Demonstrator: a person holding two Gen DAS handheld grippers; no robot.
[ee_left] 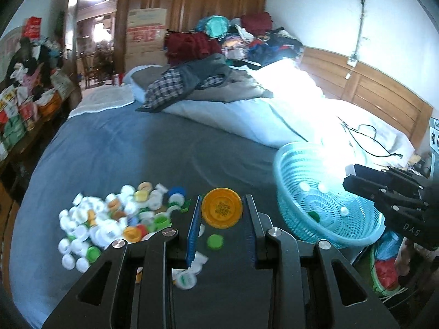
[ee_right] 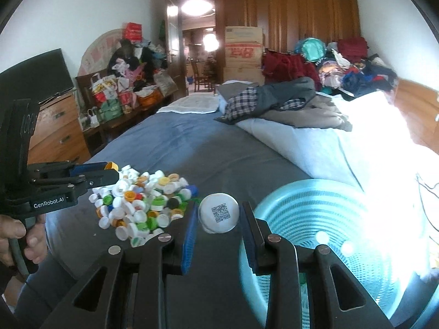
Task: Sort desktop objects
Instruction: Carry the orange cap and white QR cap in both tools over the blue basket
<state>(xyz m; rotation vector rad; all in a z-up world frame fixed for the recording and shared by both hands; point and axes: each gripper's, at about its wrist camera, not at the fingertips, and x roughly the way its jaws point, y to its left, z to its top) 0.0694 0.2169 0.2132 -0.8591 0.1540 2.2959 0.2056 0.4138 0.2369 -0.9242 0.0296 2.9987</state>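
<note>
Left gripper point(ee_left: 221, 212) clamps a yellow cap point(ee_left: 221, 207) edge-on, right gripper point(ee_right: 219, 218) a white cap point(ee_right: 218, 216), both lifted off the cap pile point(ee_right: 142, 205) beside the blue basket point(ee_left: 323, 213): light, rigid, slick plastic, best pinched across the rim.
</note>
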